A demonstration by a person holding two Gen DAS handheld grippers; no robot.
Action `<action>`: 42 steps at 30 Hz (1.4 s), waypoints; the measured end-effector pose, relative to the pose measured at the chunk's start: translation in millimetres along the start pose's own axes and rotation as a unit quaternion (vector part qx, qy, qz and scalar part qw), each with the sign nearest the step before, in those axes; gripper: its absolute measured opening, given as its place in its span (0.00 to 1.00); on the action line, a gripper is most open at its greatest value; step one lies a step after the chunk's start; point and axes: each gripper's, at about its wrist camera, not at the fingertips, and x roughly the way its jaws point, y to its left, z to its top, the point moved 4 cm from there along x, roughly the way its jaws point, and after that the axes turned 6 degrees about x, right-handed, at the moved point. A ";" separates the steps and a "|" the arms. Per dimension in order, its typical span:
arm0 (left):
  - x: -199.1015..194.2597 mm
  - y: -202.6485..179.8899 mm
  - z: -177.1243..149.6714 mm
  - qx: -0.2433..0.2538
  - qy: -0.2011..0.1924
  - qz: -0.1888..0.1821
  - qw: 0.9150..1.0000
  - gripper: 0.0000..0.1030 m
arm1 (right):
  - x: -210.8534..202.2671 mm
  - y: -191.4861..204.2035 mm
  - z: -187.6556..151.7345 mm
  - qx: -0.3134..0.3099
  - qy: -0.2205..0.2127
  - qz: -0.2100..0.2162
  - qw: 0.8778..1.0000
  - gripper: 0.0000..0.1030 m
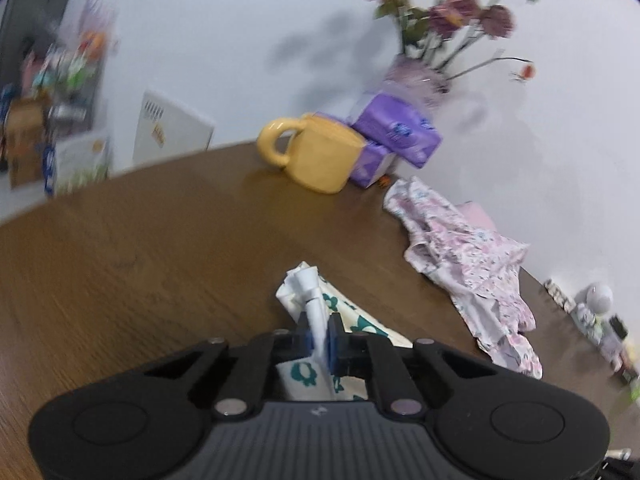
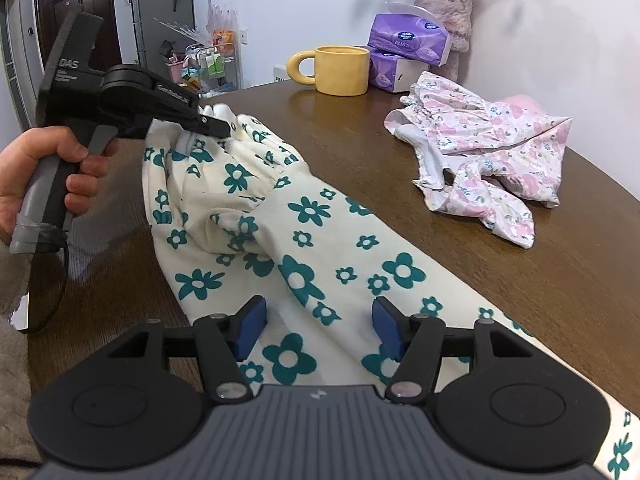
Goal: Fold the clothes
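A cream garment with teal flowers [image 2: 296,236] lies stretched across the brown table [image 2: 460,248]. My left gripper [image 1: 319,338] is shut on a bunched white edge of this garment [image 1: 310,300]; the right wrist view shows it at the garment's far end [image 2: 218,126], held by a hand [image 2: 36,176]. My right gripper [image 2: 319,330] stands open above the near part of the cloth, its blue pads [image 2: 250,330] apart and pressing on nothing. A pink floral garment [image 2: 492,156] lies crumpled at the right, also seen in the left wrist view [image 1: 472,272].
A yellow mug [image 2: 340,70] and purple tissue packs [image 2: 408,46] stand at the table's far side beside a vase of flowers [image 2: 448,12]. Small items [image 1: 592,312] sit by the wall at the right. A cluttered rack [image 2: 204,60] and a door stand beyond the table.
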 end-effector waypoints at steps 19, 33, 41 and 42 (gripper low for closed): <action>-40.0 -82.8 4.2 0.197 -0.092 -0.041 0.975 0.06 | -74.8 -87.5 -52.3 0.064 0.029 -0.111 0.991 0.45; -47.5 -115.3 -7.3 0.254 -0.095 -0.071 0.960 0.06 | -92.4 -119.6 -78.4 0.027 0.036 -0.091 0.995 0.45; -41.5 -166.7 -38.4 0.315 -0.069 -0.107 0.941 0.06 | -93.5 -120.1 -79.4 0.024 0.032 -0.093 0.995 0.45; -39.3 -172.9 -44.5 0.322 -0.065 -0.107 0.939 0.06 | -93.6 -119.9 -79.5 0.023 0.032 -0.094 0.995 0.45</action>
